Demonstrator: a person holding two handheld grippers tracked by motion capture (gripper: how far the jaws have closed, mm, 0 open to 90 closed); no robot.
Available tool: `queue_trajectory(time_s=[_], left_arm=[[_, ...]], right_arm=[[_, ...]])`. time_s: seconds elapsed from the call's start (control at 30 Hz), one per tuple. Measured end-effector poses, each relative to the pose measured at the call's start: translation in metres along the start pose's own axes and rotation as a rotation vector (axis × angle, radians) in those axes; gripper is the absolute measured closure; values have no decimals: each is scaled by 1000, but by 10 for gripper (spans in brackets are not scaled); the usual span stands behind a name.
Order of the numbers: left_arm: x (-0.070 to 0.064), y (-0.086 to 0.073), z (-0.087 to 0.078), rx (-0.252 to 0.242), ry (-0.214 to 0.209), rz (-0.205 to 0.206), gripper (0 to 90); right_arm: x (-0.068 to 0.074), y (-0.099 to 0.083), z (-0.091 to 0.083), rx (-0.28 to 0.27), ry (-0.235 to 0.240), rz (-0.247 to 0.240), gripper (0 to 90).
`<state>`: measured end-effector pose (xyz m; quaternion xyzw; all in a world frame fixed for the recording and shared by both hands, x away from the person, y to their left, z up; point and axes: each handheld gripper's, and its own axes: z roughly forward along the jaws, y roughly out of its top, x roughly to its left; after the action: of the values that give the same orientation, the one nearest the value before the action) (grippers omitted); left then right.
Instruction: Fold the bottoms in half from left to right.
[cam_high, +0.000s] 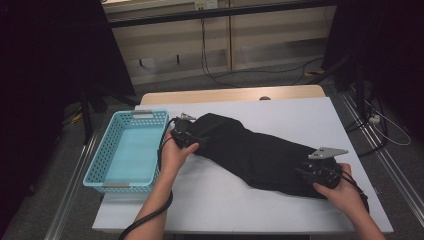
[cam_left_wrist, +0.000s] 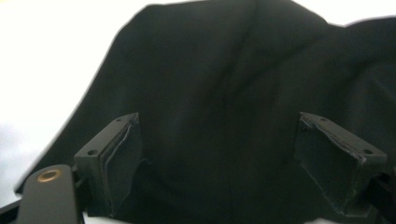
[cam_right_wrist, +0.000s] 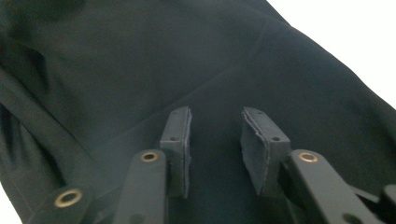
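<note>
Black cloth (cam_high: 255, 152) lies folded on the white table (cam_high: 310, 115), running from 10 o'clock to 4 o'clock. The left gripper (cam_high: 186, 136) sits at its 10 o'clock end, jaws spread wide over the fabric, clamping nothing. The right gripper (cam_high: 316, 172) sits at the 4 o'clock end, its 2 jaws partly apart above the cloth, gripping nothing. A blue basket (cam_high: 107, 182) stands at 9 o'clock.

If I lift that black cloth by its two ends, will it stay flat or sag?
It will probably sag: the black cloth lies in soft folds and creases, so it looks floppy. It likely drapes between the left gripper and right gripper, its middle dragging on the table. Both sets of jaws stand open over it, so nothing grips it yet.
</note>
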<state>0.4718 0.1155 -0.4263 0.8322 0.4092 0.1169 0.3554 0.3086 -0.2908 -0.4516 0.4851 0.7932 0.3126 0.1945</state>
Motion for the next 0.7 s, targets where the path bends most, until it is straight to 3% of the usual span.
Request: queue_trajectory(time_s=[0.2,0.4,0.53,0.57,0.7], left_arm=[[-1,-6,-4,4,-8,-3,159],[-2,-6,-7,-14,-7,-9,159],[-3,-5,-8,-17,-12,-2,159],[-3,-5,-7,-17,-13,-2,159],[-3,-5,-7,-18,-14,4,158]], right_arm=[[11,-18,-18,6,-22,-10,652],[12,-33,-35,8,-16,-6,686],[7,-26,-34,-7,-22,-8,843],[3,-22,-33,-18,-19,7,838],[-19,-7,-30,-69,-98,53,746]])
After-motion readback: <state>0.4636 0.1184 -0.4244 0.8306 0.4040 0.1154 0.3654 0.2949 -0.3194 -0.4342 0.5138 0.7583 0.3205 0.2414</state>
